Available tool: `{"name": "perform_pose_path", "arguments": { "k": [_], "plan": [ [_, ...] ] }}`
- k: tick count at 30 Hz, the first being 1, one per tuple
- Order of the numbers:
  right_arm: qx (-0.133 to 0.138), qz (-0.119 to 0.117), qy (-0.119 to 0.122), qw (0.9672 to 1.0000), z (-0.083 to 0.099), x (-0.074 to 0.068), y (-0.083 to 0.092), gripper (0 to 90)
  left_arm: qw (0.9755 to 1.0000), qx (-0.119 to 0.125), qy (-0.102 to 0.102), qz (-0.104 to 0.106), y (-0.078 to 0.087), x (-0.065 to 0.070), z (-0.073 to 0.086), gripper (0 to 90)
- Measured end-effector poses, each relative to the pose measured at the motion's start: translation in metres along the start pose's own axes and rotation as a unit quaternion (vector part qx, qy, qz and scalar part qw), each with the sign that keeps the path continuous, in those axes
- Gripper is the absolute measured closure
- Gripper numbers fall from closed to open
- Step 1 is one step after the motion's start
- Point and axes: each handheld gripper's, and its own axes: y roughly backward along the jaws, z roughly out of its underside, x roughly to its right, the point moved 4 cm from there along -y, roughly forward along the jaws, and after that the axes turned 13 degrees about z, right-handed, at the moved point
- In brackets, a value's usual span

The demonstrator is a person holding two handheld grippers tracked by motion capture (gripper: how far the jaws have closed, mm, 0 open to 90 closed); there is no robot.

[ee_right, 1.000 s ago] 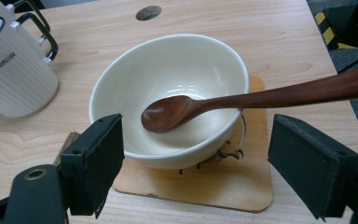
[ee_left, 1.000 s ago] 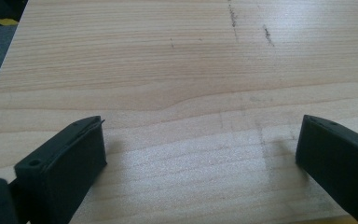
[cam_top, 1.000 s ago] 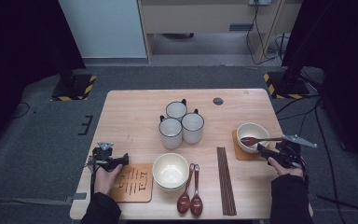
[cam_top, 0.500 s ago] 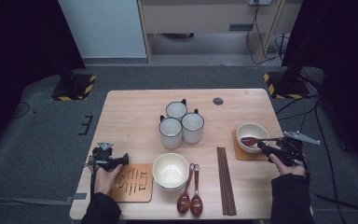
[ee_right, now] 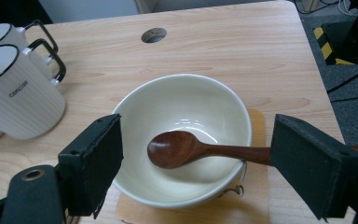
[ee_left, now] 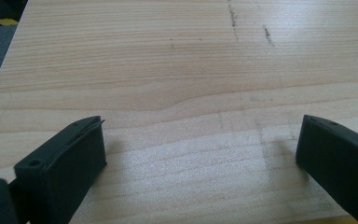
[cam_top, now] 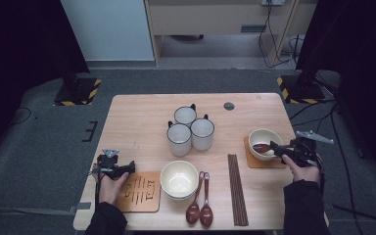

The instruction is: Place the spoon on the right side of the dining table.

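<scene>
A glossy ceramic bowl (ee_right: 182, 140) holds a smooth dark wooden spoon (ee_right: 186, 149) on the matt, pale-grained wooden desk (ee_right: 242, 51).

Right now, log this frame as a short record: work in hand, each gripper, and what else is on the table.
work: wooden spoon lies in the bowl with its handle over the rim
bowl support: coaster, right side of the table
right gripper: jaws open, one each side of the spoon, not closed on it
left gripper: open over bare wood, near the left coaster
near edge: second bowl, two spoons, chopsticks
centre: three mugs
</scene>
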Motion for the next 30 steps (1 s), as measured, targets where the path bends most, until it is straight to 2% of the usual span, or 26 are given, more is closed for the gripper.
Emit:
{"name": "perform_pose_path", "arguments": {
  "k": [9, 14, 30],
  "plan": [
    [-0.003, 0.009, 0.013, 0.9999, -0.006, 0.001, -0.011, 16.3, 1.0000, 0.000, 0.000, 0.000, 0.000, 0.000, 0.000, 0.5],
    [-0.008, 0.013, 0.007, 0.9999, -0.007, 0.005, -0.016, 16.1, 1.0000, 0.000, 0.000, 0.000, 0.000, 0.000, 0.000, 0.5],
    [-0.023, 0.022, 0.019, 0.9993, -0.004, 0.008, -0.028, 15.7, 1.0000, 0.000, 0.000, 0.000, 0.000, 0.000, 0.000, 0.6]
  ]
}}
